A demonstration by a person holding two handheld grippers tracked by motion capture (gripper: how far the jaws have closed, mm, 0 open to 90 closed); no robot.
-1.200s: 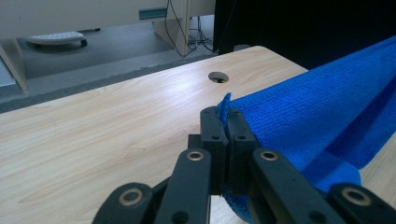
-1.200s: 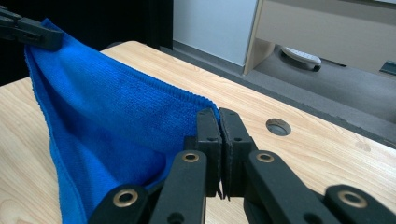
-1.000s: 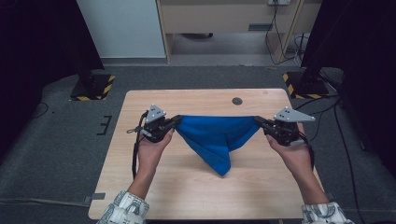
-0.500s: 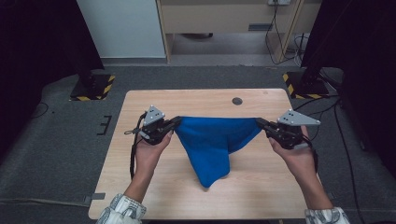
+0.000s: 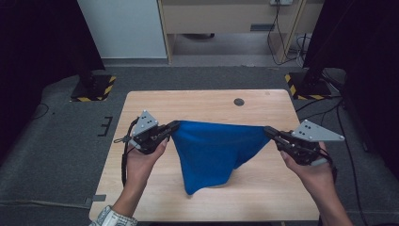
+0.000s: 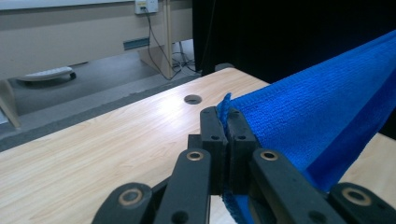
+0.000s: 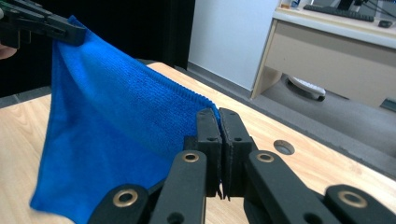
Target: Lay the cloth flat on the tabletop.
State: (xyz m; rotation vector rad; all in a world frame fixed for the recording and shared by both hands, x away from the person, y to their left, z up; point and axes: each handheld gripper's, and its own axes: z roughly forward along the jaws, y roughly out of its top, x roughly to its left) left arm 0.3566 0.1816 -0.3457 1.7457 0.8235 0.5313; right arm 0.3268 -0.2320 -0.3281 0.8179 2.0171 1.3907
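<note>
One blue cloth (image 5: 212, 153) hangs stretched over the middle of the wooden table (image 5: 197, 101), top edge taut between both tools, lower part sagging to a point whose tip seems to meet the tabletop near the front edge. Left gripper (image 5: 175, 125): jaws clamped tight on the cloth's left corner, fabric pinched between the pads (image 6: 214, 126). Right gripper (image 5: 267, 131): jaws likewise closed on the right corner. Round hole (image 5: 239, 101) in the table beyond the cloth
</note>
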